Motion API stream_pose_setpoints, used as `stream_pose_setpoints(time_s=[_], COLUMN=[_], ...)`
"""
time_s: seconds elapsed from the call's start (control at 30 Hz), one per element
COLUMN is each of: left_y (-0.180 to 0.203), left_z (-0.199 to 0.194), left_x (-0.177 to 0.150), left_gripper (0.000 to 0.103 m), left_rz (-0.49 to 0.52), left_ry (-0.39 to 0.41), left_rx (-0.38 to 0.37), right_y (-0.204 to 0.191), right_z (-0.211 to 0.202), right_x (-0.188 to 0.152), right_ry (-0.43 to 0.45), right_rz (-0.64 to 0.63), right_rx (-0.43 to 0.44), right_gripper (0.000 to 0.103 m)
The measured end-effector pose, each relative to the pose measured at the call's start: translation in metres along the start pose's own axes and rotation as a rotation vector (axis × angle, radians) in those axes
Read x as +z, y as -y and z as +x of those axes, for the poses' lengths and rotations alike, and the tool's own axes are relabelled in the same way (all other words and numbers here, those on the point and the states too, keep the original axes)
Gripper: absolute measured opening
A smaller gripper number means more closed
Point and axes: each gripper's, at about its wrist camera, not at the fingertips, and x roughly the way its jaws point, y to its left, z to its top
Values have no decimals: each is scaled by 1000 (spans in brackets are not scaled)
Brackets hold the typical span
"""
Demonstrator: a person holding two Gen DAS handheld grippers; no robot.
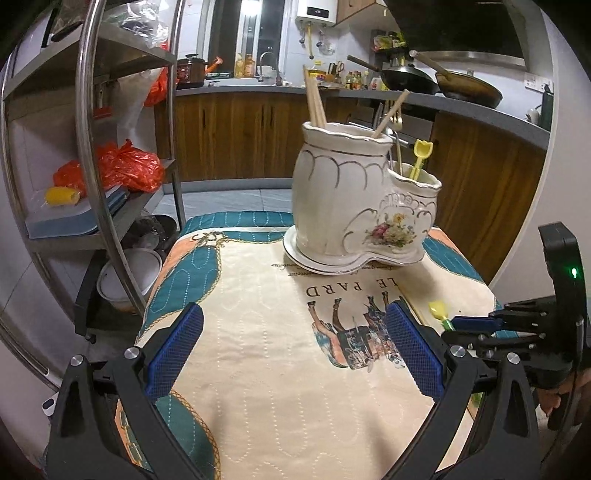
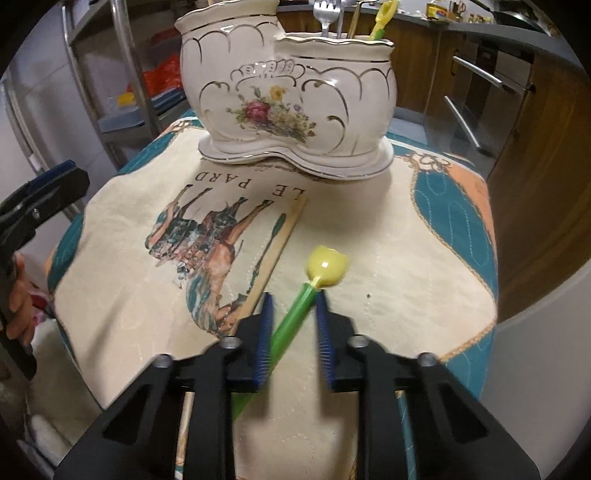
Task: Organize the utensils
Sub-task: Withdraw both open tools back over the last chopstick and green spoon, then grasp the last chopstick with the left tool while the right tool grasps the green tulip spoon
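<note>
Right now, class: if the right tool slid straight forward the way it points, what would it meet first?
The right tool already straddles the green handle of the spoon, so the spoon's yellow head just ahead would likely be first. Beyond it stands the ceramic holder; depth is uncertain.

Warm indoor light, sharp centre, heavy fisheye bending at the rims.

Both views are evenly lit and fairly bright around the ceramic utensil holder [image 1: 364, 206], whose glaze carries small white glints. Behind the holder in the left wrist view, a window [image 1: 248, 22] burns out to white. The holder throws a soft shadow onto the printed cloth [image 1: 280, 332] at its base. Away from the holder, straight lines bow: the metal shelf rack [image 1: 88, 122] curves strongly, and black vignette fills the corners. In the right wrist view, the blue pads [image 2: 264, 339] nearest the lens look slightly smeared.
</note>
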Motion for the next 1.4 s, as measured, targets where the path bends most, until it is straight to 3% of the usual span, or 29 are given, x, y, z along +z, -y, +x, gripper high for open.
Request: stream_pose_setpoints(time_s=[0.2, 0.37, 0.53, 0.63, 0.83, 1.07, 1.4], left_y=[13, 49, 89, 110, 135, 123, 69], left_z=[3, 19, 34, 41, 54, 54, 46], left_x=[1, -2, -12, -20, -32, -26, -22], left_gripper=[97, 97, 69, 47, 15, 6, 6], left_rz=[27, 74, 118, 169, 264, 317, 380], left_ry=[-33, -139, -250, -293, -327, -335, -419], left_rx=[-33, -100, -209, -217, -187, -155, -142], right_y=[21, 43, 55, 58, 56, 41, 32], right_z=[-12, -25, -32, -33, -33, -32, -25], right_x=[-1, -8, -19, -24, -31, -27, -22], right_ry=[30, 54, 66, 66, 62, 61, -7], right_rz=[21, 44, 67, 71, 55, 6, -68], right_rx=[-14, -26, -10, 4, 22, 56, 75], right_gripper=[10, 10, 10, 10, 10, 10, 10])
